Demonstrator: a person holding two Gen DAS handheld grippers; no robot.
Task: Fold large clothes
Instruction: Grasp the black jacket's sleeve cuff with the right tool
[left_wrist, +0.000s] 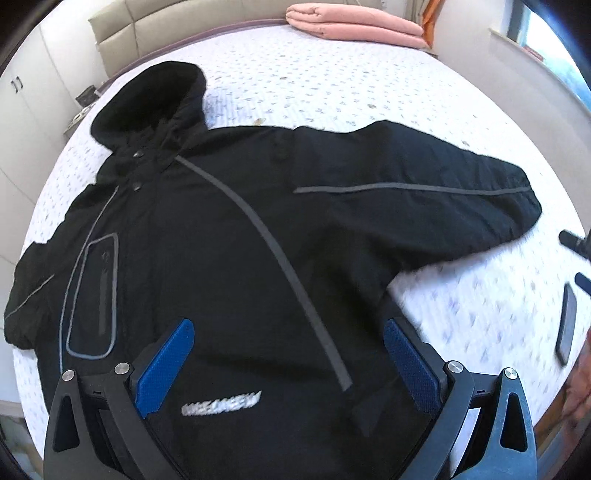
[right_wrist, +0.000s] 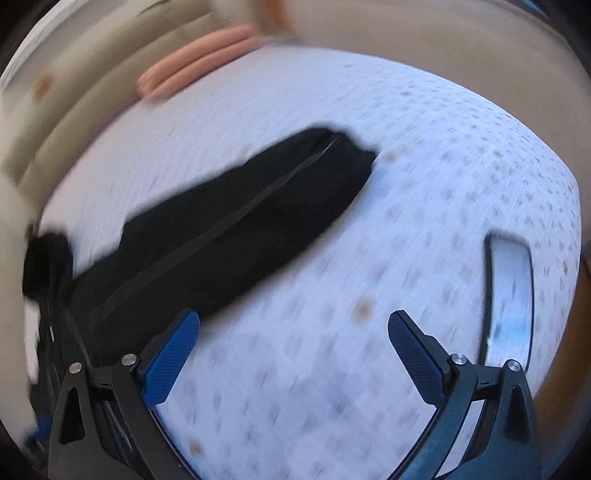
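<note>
A black hooded padded jacket with grey piping and a white chest logo (left_wrist: 229, 258) is seen spread front-up on the bed with the white patterned quilted cover (left_wrist: 332, 92), its hood toward the headboard and both sleeves laid out to the sides. No fold is yet visible in it, so the task is judged to be at its opening step, with the garment flattened and the 1st fold not begun. The left hand-held gripper (left_wrist: 288, 365) is held over the lower front of the jacket with its 2 blue-padded fingers (left_wrist: 166, 365) spread wide and nothing between them; whether the pads touch the cloth cannot be told. The right hand-held gripper (right_wrist: 293, 360) is likewise held wide and empty above bare bed cover, with the jacket's outstretched sleeve (right_wrist: 236, 229) lying ahead and to its left; this view is heavily blurred. A dark flat phone-like slab (left_wrist: 567, 328) lies on the bed near the right edge, apart from the sleeve, and a folded pink blanket (left_wrist: 354, 22) rests at the head of the bed. The next move is judged to call for the right hand-held gripper to be brought to the cuff, closed on it, and the sleeve carried across the chest, while the body is steadied by the left.
</note>
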